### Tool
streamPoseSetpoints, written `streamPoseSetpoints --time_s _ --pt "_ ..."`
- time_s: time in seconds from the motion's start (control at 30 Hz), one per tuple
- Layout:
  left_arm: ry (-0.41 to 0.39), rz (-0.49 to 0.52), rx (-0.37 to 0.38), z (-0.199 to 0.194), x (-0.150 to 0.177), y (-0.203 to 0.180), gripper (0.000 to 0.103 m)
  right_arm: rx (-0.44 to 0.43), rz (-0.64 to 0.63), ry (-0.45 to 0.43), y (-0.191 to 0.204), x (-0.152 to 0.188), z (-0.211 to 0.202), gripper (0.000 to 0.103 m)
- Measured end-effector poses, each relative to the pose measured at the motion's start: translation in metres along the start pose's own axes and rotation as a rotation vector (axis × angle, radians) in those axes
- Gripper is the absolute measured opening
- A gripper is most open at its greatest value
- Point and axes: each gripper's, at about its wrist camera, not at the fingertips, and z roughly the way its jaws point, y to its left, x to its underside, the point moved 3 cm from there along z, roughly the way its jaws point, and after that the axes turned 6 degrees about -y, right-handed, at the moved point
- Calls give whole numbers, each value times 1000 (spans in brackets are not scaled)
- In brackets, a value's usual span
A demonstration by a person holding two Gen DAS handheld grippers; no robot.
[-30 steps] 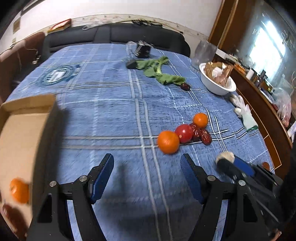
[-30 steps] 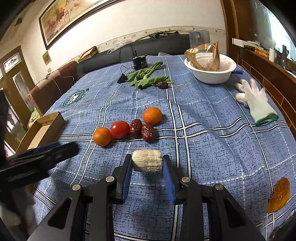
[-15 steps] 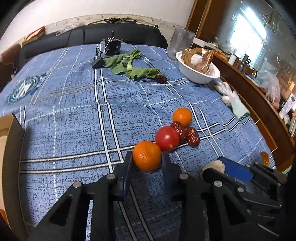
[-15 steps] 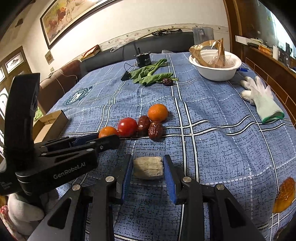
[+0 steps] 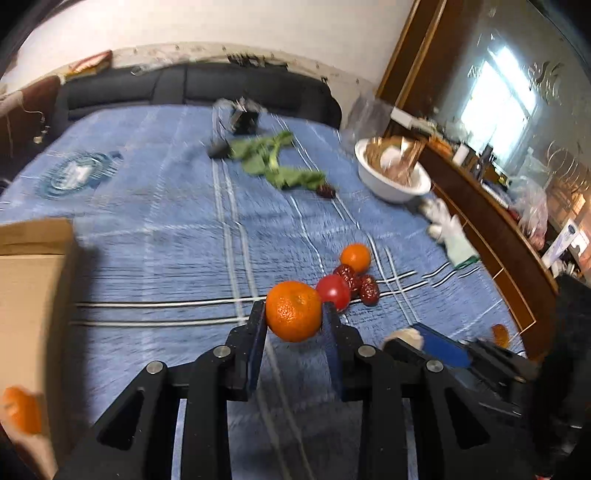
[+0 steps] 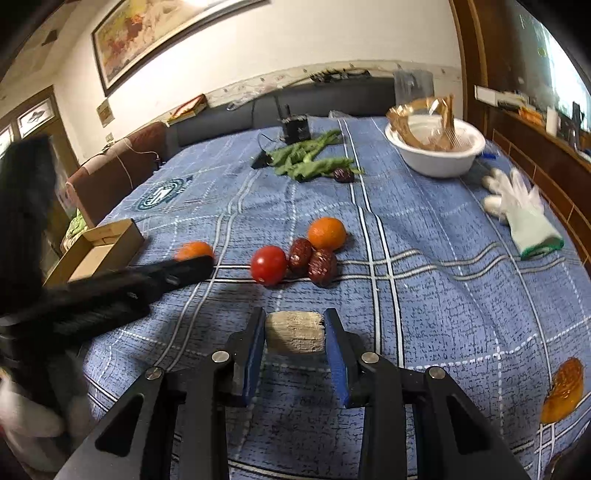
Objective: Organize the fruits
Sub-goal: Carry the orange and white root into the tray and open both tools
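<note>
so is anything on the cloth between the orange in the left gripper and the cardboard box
Nothing visible. The left gripper is shut on the orange, and the cardboard box sits to its left. Only bare blue cloth shows between them. The tomato and dates lie on the opposite side.

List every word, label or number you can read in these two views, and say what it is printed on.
None can be read.
Round emblem on the blue tablecloth: lettering too small and blurred.
Small sign on the wall by the painting: too small.
Left hand-held gripper: blurred, no print legible.
</note>
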Motion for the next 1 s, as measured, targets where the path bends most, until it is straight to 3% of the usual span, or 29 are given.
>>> streamPoseSetpoints --time_s 0.17,0.27,0.4,0.57,0.7,1.0 --pt "-72 -28 -98 -83 1 40 29 -53 -23 -8 26 -7 -16 34" --pt "-103 -49 -230 -132 8 86 29 -118 -57 -6 56 -14 -28 34" --pt "-79 -136 -358 -161 20 150 29 -236 -99 32 111 -18 -30 35" --pt "-15 -184 -429 -165 31 201 29 -342 -180 97 183 -8 -17 35" --pt "25 -200 -433 -153 34 223 29 -392 -259 134 233 7 -6 35" --pt "86 -187 -422 -121 33 240 29 -332 -413 141 275 29 17 35"
